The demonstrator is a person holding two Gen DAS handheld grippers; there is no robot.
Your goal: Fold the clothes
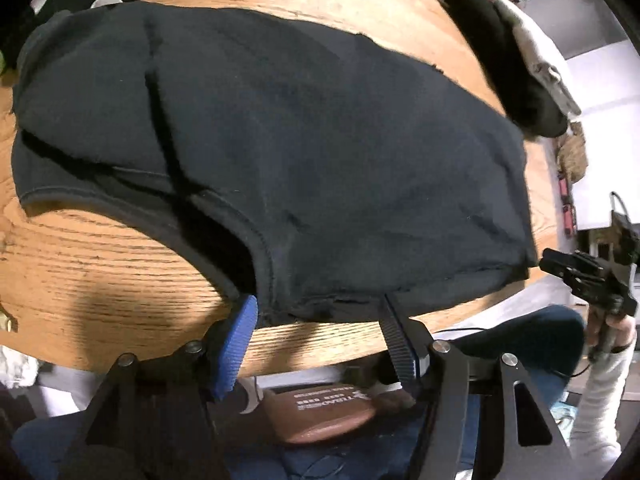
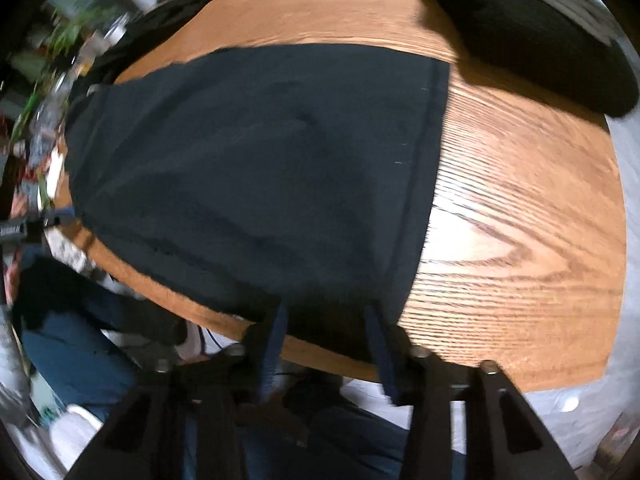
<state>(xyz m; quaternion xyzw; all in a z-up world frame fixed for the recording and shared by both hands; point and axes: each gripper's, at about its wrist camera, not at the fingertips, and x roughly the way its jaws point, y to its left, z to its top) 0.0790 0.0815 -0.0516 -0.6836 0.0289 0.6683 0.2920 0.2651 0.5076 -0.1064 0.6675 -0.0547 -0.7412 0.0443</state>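
Shirt (image 1: 280, 140) flat on worktop (image 1: 100, 264); my left tool (image 1: 318, 312) wide, right tool (image 2: 326, 320) half-open, both empty at near hem. Next: regrip hem, fold.

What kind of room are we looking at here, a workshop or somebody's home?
Most likely a lived-in home room, though I can't be sure. A dark navy garment lies spread on a round oak-grain wooden table, green houseplants stand at the edge, and more dark clothes are piled nearby.
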